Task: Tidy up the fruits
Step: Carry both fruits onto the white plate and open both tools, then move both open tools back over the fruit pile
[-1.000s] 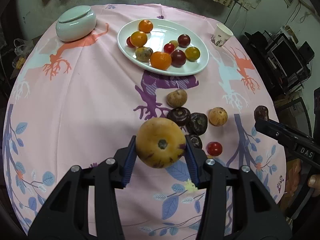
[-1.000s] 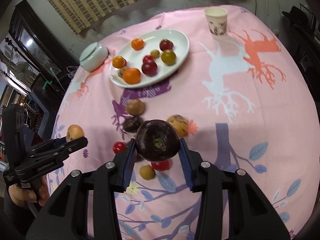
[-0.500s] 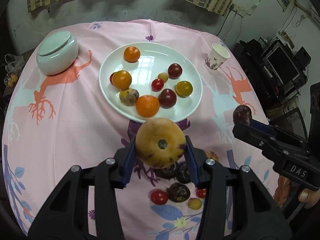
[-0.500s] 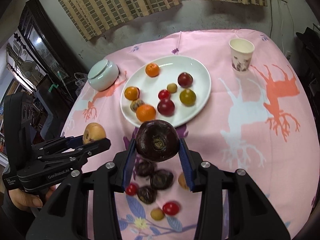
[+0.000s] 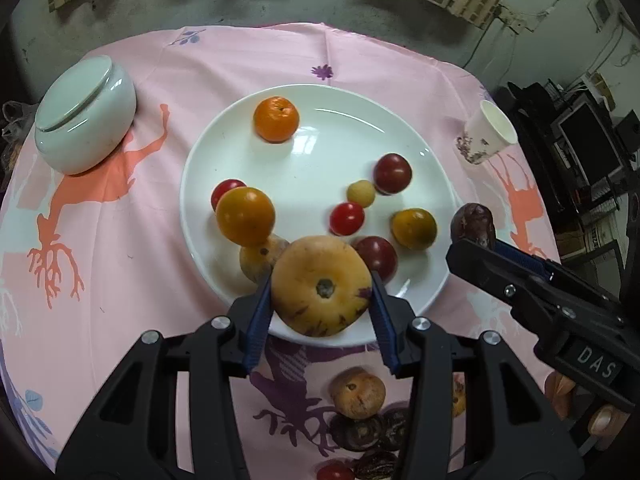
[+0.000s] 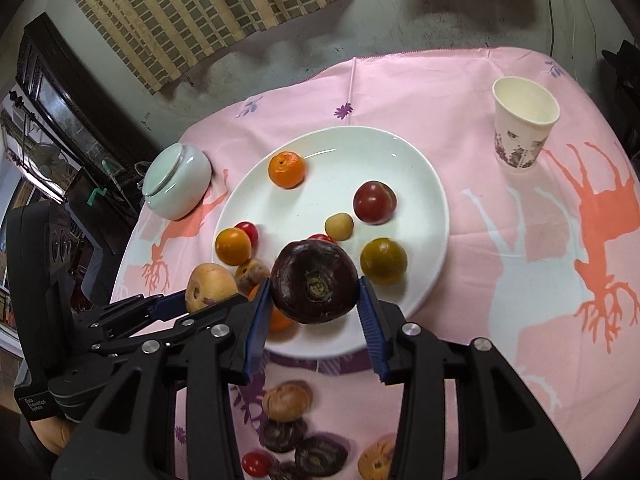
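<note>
Above the near rim of the white oval plate [image 5: 320,100], the left gripper [image 5: 322,300] clamps a round yellow purple-flecked fruit [image 5: 322,286], stem end facing the camera. Beside it, the right gripper [image 6: 314,300] grips a dark purple round fruit [image 6: 314,282], stem end likewise camera-facing.

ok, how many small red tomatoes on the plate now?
2 on the plate: one red tomato at its left, tucked behind an orange fruit; another red tomato near the middle. The held yellow fruit covers the near part, so more may be hidden.
</note>
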A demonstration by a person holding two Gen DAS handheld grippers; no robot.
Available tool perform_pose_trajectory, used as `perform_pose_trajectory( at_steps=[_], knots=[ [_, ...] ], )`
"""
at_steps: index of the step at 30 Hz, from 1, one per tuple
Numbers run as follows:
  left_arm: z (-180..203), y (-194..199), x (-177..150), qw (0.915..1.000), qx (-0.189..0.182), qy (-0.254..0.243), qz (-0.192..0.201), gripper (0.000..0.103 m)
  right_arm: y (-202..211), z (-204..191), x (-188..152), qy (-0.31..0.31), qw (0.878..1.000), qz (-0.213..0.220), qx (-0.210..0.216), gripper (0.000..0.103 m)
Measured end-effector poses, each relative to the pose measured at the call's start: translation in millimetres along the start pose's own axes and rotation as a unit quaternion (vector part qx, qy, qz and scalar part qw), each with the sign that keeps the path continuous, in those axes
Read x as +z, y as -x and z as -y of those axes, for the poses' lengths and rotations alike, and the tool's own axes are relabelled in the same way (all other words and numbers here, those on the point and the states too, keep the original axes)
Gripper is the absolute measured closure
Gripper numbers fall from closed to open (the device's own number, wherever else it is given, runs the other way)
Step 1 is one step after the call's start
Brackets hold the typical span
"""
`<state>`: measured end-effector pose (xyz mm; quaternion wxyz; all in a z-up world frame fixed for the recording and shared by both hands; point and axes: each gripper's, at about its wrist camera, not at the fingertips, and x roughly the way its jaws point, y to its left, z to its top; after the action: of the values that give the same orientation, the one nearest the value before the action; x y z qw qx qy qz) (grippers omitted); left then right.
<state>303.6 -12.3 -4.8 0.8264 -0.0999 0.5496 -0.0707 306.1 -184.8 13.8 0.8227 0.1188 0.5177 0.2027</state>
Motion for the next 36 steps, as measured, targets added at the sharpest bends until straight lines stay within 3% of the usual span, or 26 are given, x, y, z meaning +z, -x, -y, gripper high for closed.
perform_pose_trajectory(
  at_steps=[4,9,13,18,30,36],
  knots=[
    [-11.5,4.9,8.9,0.9986,-0.001,0.041,0.035,0.035,-14.7,12.8,9.3,-0.058,0.998,-0.001,0.018,0.036],
    [-17.2,19.4,0.6,0.9981,-0.005,0.042,0.045,0.035,-9.2,23.5,-0.5,-0.069,0.997,-0.007,0.023,0.036],
    [-20.0,25.9,-19.8,0.9987,-0.004,0.041,0.030,0.034,4.4,30.3,-18.3,-0.077,0.997,-0.012,0.023,0.036],
    [-22.1,38.0,-59.8,0.9992,0.022,0.030,0.015,0.025,23.0,41.6,-51.9,-0.088,0.996,-0.021,0.005,0.037],
    [-39.9,63.8,-160.2,0.9971,0.026,0.065,-0.029,0.022,64.9,53.1,-149.1,-0.106,0.992,-0.056,-0.037,0.037],
    [-32.0,75.5,-186.7,0.9977,0.029,0.052,-0.034,0.022,78.3,41.2,-175.2,-0.100,0.992,-0.069,-0.026,0.037]
  ],
)
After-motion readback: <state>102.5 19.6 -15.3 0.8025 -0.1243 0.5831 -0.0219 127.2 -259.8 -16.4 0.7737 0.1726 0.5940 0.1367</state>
